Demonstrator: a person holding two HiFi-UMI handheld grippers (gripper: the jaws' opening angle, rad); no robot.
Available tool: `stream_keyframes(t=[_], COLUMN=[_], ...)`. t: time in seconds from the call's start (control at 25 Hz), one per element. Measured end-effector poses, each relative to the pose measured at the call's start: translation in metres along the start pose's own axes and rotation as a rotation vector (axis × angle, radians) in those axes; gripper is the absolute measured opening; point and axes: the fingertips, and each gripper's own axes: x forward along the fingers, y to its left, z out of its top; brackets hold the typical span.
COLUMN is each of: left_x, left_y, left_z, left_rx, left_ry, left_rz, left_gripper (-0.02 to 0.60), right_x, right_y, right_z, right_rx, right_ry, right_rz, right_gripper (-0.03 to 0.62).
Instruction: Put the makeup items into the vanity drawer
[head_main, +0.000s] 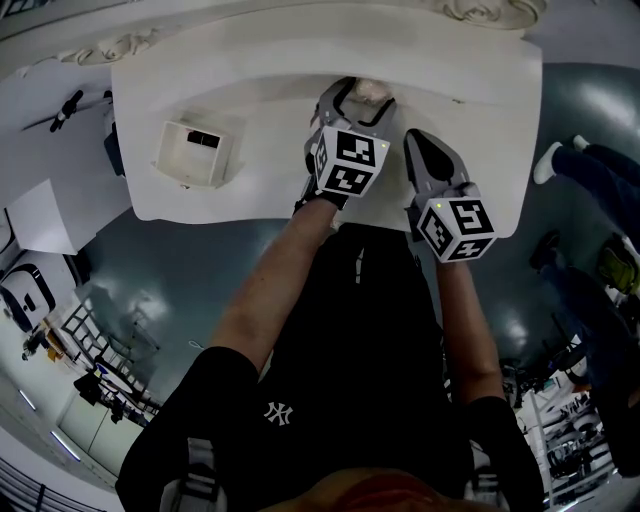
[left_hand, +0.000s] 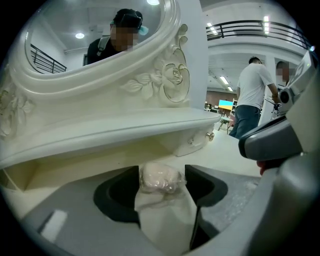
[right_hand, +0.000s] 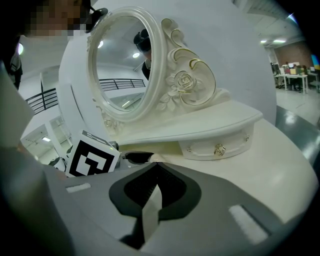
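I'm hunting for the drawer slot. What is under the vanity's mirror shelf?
Under the shelf sits a closed small drawer with a gold knob, beside an open recess. The left claw, holding a wrapped puff, blocks part of the recess.

A white box (head_main: 200, 150) is sitting alone at the left. A person in a white shirt (left_hand: 255, 85) is standing in the background, beneath a railing (left_hand: 260, 30).

vanity (right_hand: 280, 150) glossy cream lacquer — puff (left_hand: 159, 177) wrapped in clear crinkly plastic — drawer knob (right_hand: 219, 149) shiny metal.
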Motion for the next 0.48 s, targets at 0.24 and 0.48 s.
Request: stream_keyframes(t=[0.24, 0.48], left_x=[-0.007, -0.027], left_y=[0.002, 0.004], left_z=[0.004, 0.006], left_rx=[-0.01, -0.024], left_ry=[-0.015, -0.031], left_rz=[0.007, 0.022], left_gripper=[0.27, 0.27], right_x=[-0.001, -0.002], right_y=[0.001, 0.017], right_z=[0.006, 0.012], right_rx=[-0.007, -0.03], right_ry=[-0.007, -0.019], right_rz=[0.001, 0.029], right_gripper=[0.022, 0.022])
